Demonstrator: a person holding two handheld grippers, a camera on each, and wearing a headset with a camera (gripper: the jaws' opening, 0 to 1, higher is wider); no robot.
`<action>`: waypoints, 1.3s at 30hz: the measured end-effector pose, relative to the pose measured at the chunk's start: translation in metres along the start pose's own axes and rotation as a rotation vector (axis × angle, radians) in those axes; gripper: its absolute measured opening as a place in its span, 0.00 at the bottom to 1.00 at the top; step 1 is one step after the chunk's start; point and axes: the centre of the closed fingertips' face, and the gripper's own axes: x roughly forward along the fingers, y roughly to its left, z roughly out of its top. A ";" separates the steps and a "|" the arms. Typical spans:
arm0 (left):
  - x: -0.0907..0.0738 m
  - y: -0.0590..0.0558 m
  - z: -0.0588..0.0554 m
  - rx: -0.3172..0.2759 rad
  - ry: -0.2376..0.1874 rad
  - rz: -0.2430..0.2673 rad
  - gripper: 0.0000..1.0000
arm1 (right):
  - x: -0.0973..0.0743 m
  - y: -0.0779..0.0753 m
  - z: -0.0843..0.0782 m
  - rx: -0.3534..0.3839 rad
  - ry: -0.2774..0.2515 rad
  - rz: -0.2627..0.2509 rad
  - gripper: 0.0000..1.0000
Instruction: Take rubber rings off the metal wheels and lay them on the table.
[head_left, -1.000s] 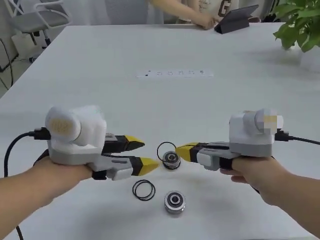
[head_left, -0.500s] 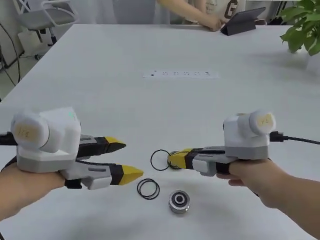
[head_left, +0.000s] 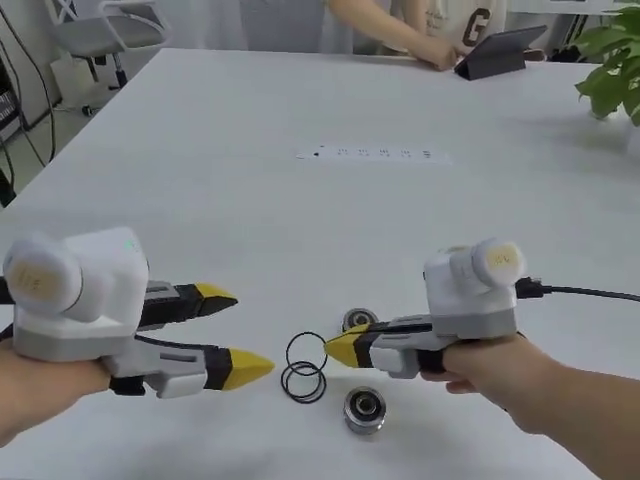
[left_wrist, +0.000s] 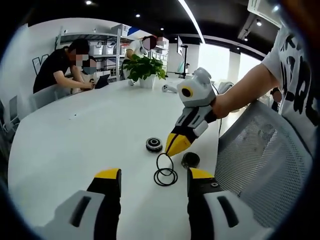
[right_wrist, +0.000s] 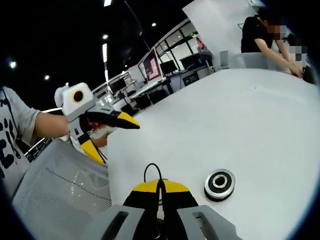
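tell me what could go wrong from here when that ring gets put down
The rubber ring pinched in the right gripper hangs right by the loose rings on the table; dropped there, it may overlap them. The far metal wheel and the near metal wheel flank that gripper's jaws; lowering could nudge one away.

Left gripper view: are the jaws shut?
No, the left gripper has its two yellow tips wide apart.
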 end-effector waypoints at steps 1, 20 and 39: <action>-0.001 0.001 -0.001 0.000 0.002 0.003 0.50 | 0.001 0.000 -0.001 0.000 0.003 0.001 0.00; -0.005 0.005 -0.013 -0.013 0.032 0.013 0.51 | 0.012 -0.001 -0.020 -0.031 0.096 -0.013 0.00; 0.001 0.004 -0.013 -0.016 0.055 -0.005 0.51 | -0.001 -0.005 -0.001 -0.030 0.016 -0.040 0.13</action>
